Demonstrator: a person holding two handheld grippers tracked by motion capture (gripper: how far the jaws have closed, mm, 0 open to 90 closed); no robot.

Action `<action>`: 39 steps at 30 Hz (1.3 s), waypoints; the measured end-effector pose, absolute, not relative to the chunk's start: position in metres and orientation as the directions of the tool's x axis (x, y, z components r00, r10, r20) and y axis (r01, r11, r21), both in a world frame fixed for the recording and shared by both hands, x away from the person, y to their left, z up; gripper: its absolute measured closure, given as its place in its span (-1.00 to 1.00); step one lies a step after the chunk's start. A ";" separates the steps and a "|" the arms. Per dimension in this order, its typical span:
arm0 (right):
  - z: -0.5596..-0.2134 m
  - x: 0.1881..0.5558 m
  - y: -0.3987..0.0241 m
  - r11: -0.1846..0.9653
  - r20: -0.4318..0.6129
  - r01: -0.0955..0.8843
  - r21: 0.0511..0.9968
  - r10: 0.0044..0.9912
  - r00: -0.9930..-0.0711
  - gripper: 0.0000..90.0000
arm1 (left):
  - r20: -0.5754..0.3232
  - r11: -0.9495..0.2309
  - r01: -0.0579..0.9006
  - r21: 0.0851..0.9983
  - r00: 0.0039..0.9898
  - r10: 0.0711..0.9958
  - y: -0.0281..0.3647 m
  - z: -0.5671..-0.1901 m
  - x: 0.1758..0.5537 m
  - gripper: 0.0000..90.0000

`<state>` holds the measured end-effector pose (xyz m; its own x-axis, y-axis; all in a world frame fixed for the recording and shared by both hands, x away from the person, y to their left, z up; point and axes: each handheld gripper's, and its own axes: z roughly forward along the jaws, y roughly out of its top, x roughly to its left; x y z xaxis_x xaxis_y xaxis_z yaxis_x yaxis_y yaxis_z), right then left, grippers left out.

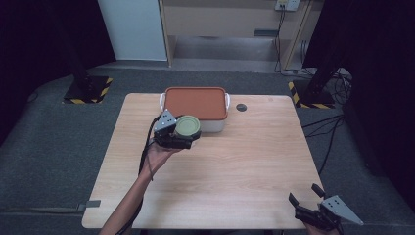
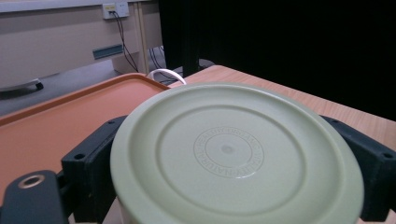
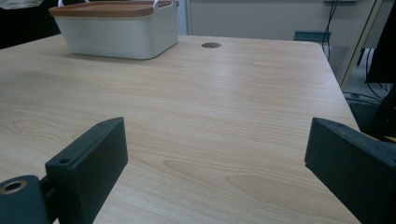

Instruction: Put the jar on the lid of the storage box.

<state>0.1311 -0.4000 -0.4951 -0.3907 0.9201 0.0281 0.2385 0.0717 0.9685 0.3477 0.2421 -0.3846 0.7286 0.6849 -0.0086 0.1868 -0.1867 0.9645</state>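
Observation:
My left gripper (image 1: 187, 132) is shut on a round container with a pale green lid (image 1: 187, 126), held above the table's left middle, just in front of the white box with an orange lid (image 1: 195, 103). In the left gripper view the green lid (image 2: 233, 154) sits between both black jaws, with the box's orange lid (image 2: 70, 116) right behind it. My right gripper (image 1: 306, 196) rests open at the table's front right corner, nothing between its jaws. The right gripper view looks across bare wood toward the white box (image 3: 116, 32).
A small dark round grommet (image 1: 241, 107) sits in the tabletop (image 1: 244, 156) right of the box. Black stands with hazard-striped bases (image 1: 88, 90) and cables flank the table's far side. A wooden cabinet (image 1: 230, 24) stands behind.

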 end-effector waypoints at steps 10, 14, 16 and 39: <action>-0.495 0.131 -0.400 0.067 0.034 0.242 0.968 0.920 -0.390 -0.87 | -0.050 -0.145 0.216 0.966 0.700 0.712 0.237 -0.381 0.374 -0.80; -0.495 0.132 -0.400 0.069 0.032 0.242 0.968 0.920 -0.391 -0.87 | -0.053 -0.135 0.221 0.966 0.678 0.733 0.233 -0.377 0.385 -0.80; -0.495 0.132 -0.400 0.068 0.033 0.243 0.968 0.920 -0.390 -0.87 | -0.048 -0.134 0.218 0.967 0.670 0.740 0.231 -0.376 0.390 -0.80; -0.496 0.131 -0.402 0.057 0.044 0.246 0.968 0.920 -0.389 -0.86 | -0.001 -0.142 0.215 0.966 0.553 0.833 0.201 -0.374 0.451 -0.80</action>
